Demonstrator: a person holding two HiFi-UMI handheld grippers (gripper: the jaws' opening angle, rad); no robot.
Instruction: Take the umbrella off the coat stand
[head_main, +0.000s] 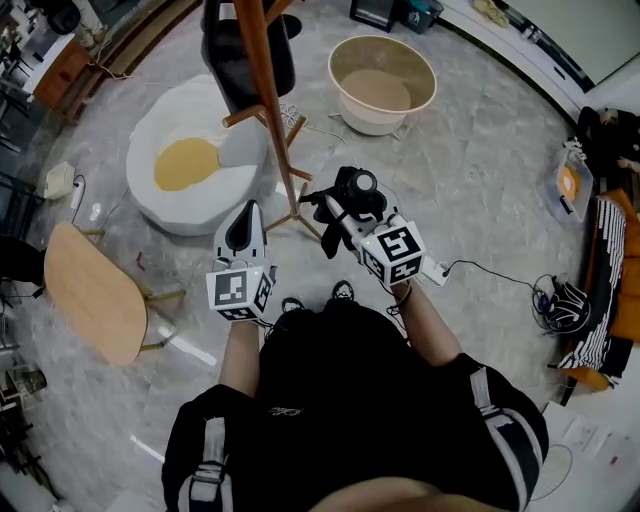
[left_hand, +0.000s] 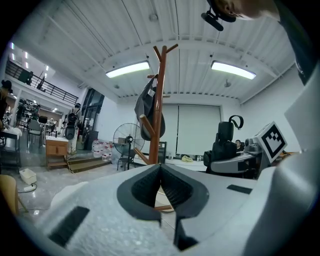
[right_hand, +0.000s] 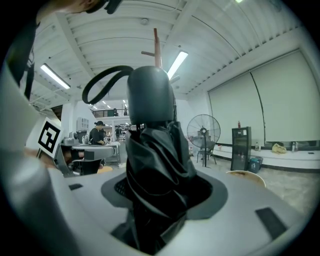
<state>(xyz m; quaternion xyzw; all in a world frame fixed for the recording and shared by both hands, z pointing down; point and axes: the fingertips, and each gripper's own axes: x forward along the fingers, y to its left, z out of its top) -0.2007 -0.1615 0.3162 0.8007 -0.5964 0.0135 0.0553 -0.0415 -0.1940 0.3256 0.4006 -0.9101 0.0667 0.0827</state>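
My right hand-held gripper (right_hand: 161, 192) was clamped on one black umbrella (right_hand: 152, 135); my left hand-held gripper (left_hand: 160, 186) had its jaws together. One wooden coat stand (head_main: 263, 85) stood near.

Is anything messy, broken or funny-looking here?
Nothing looks spilled or broken. The folded umbrella sits upright in the right gripper, apart from the coat stand. The only untidy bit is a cable trailing loose across the floor beside the person.
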